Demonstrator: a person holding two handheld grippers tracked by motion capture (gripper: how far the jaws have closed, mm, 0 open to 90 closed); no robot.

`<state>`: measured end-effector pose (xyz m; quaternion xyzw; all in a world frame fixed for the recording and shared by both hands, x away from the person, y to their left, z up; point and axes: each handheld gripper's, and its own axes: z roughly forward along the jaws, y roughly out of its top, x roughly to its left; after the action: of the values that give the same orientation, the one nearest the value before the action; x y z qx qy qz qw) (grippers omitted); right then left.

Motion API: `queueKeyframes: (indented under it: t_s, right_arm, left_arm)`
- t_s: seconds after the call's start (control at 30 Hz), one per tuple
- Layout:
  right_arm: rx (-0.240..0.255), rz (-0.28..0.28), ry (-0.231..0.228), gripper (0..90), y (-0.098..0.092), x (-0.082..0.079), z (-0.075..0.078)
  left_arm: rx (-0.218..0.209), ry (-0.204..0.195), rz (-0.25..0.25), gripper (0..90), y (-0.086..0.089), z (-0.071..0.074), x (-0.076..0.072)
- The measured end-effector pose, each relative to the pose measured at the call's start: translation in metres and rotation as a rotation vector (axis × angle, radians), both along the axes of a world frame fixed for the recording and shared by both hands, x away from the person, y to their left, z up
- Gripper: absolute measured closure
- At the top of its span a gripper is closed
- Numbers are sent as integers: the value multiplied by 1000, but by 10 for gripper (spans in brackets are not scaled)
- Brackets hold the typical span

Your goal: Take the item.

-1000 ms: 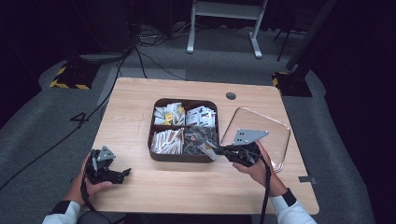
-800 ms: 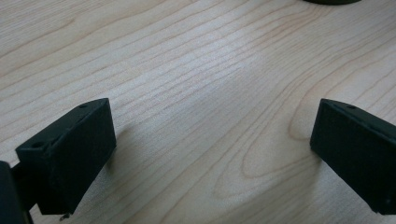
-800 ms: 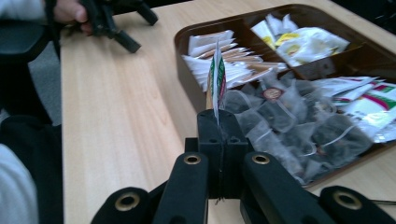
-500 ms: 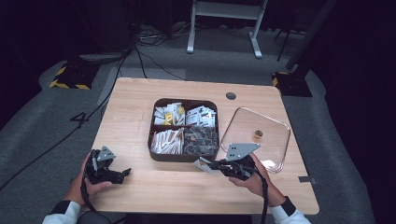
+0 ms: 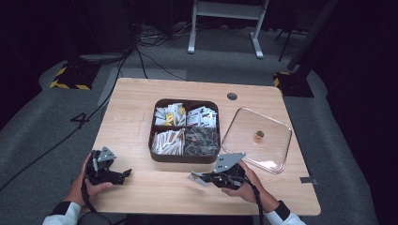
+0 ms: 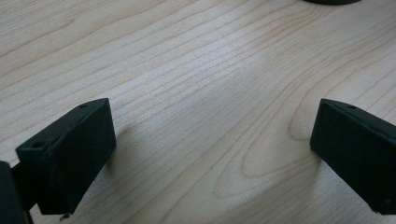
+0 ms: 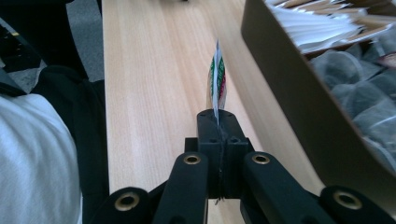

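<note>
A dark four-part tray (image 5: 155,123) of packets and tea bags stands mid-table. In front of its near edge, low over the wood, my right gripper (image 5: 201,177) is shut on a small white packet (image 5: 195,178) with green and red print. In the right gripper view the packet (image 7: 217,74) sticks out edge-on past the closed jaws of the right gripper (image 7: 217,116), with the tray's wall (image 7: 289,93) beside it. My left gripper (image 5: 126,173) rests at the table's front left; in its own view the left gripper (image 6: 210,144) stands open over bare wood.
A clear square lid (image 5: 272,150) with a gold knob (image 5: 259,136) lies right of the tray. A small dark round hole (image 5: 232,96) sits behind the tray. A person's sleeve (image 7: 32,158) shows at the left in the right gripper view.
My right gripper has come back from the tray's near right corner toward the front edge, leftward and lower, with the packet in it. The left gripper has stayed put.
</note>
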<state>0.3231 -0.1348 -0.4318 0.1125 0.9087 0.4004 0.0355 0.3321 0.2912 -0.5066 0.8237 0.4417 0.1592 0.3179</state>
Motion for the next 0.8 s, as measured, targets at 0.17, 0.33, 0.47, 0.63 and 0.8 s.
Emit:
queueKeyframes:
  t_s: [0.17,0.33,0.47,0.63,0.8]
  right_arm:
    - [-19,20,41,900,6,-2,-11]
    - [-7,12,49,900,6,-1,-13]
    - [-19,-35,42,831,1,5,-15]
    - [-28,-91,4,758,-6,11,-16]
    - [-29,-144,-13,670,-15,18,-15]
  left_arm:
    - [0,0,0,4,0,0,0]
    - [0,0,0,4,0,0,0]
    - [0,0,0,4,0,0,0]
    - [0,0,0,4,0,0,0]
    - [0,0,0,4,0,0,0]
